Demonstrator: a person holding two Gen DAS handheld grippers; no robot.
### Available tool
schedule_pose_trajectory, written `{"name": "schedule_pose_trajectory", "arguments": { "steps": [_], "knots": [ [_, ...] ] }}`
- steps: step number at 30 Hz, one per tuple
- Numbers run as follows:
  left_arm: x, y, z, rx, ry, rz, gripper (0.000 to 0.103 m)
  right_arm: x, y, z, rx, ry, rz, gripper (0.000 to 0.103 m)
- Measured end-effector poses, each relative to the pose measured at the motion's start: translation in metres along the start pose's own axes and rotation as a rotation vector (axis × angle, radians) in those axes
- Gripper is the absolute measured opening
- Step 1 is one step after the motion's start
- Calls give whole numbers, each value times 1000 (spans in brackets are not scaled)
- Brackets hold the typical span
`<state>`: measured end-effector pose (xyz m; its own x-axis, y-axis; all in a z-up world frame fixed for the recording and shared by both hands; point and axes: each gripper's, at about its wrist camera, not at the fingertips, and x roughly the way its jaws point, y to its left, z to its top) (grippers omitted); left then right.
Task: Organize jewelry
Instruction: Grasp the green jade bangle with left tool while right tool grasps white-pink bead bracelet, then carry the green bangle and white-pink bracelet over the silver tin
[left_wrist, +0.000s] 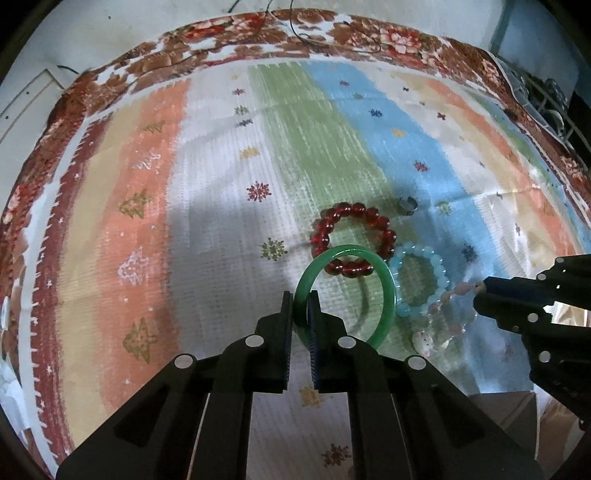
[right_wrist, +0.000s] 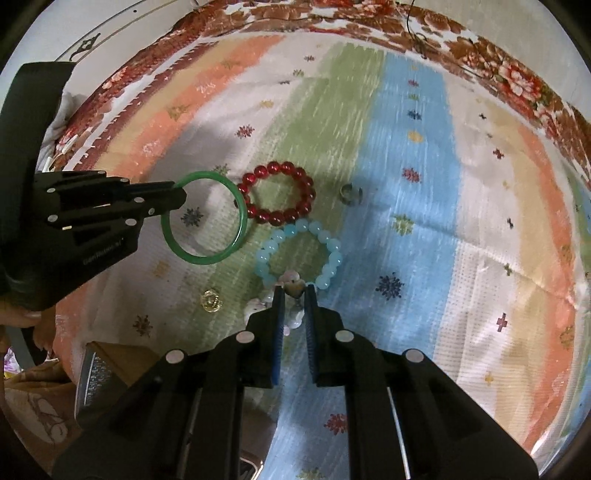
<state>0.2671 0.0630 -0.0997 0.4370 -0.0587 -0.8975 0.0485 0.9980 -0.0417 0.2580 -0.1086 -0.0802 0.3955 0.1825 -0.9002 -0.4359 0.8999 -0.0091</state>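
Note:
My left gripper is shut on the rim of a green bangle, which hangs tilted just above the striped cloth. The right wrist view shows the same gripper pinching the bangle from the left. My right gripper is shut on a pale pink bead-and-shell bracelet, whose shells dangle below it. In the left wrist view that gripper holds the bracelet at the right. A red bead bracelet and a light blue bead bracelet lie flat on the cloth.
A small dark ring lies right of the red bracelet. A gold trinket sits near the cloth's front edge. A cardboard box stands below that edge. A floral border rims the far side.

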Motion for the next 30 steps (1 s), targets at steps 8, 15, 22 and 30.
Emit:
{"name": "schedule_pose_trajectory", "arguments": {
  "steps": [8,15,22,30],
  "knots": [
    [-20,-5,1,-6,-38,-10,7,-10,3,1,4,-31,-11,12],
    [-31,-4,-3,-30,-54,0,8,-22,4,1,25,-64,-44,12],
    [-44,-7,-10,-44,-65,-18,8,-40,8,-1,44,-103,-21,12],
    [-68,-18,-21,-51,-102,-37,8,-75,25,-11,49,-167,31,12]
  ]
}}
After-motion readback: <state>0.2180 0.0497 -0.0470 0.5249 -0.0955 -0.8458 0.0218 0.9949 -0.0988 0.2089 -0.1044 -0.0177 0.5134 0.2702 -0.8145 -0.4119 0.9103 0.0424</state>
